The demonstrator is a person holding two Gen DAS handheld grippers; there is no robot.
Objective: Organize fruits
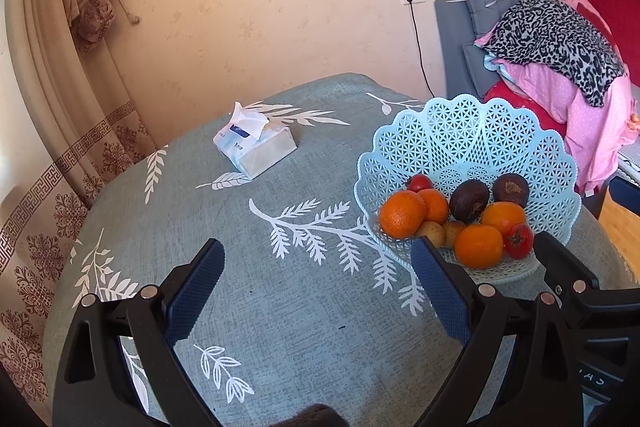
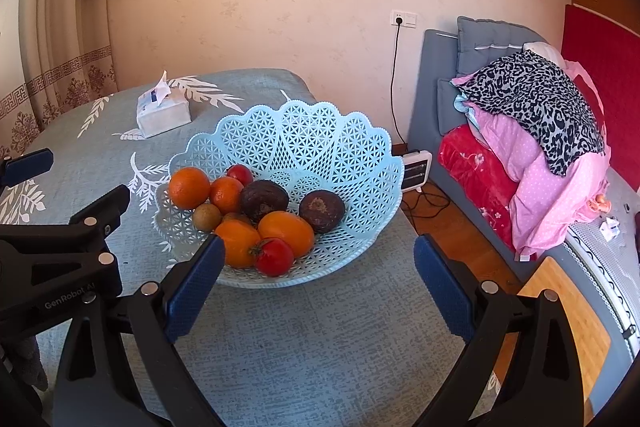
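Observation:
A pale blue lattice basket stands on the grey leaf-print tablecloth. In it lie several oranges, two dark avocados, red tomatoes and small brown fruits. My left gripper is open over bare cloth, left of the basket. My right gripper is open, its fingers straddling the basket's near rim, holding nothing. The left gripper's body shows at the left of the right wrist view.
A tissue box sits toward the table's far side. Right of the table are a grey bed with piled pink and leopard-print bedding, a small white heater on the wood floor, and a wall socket cable. Curtains hang left.

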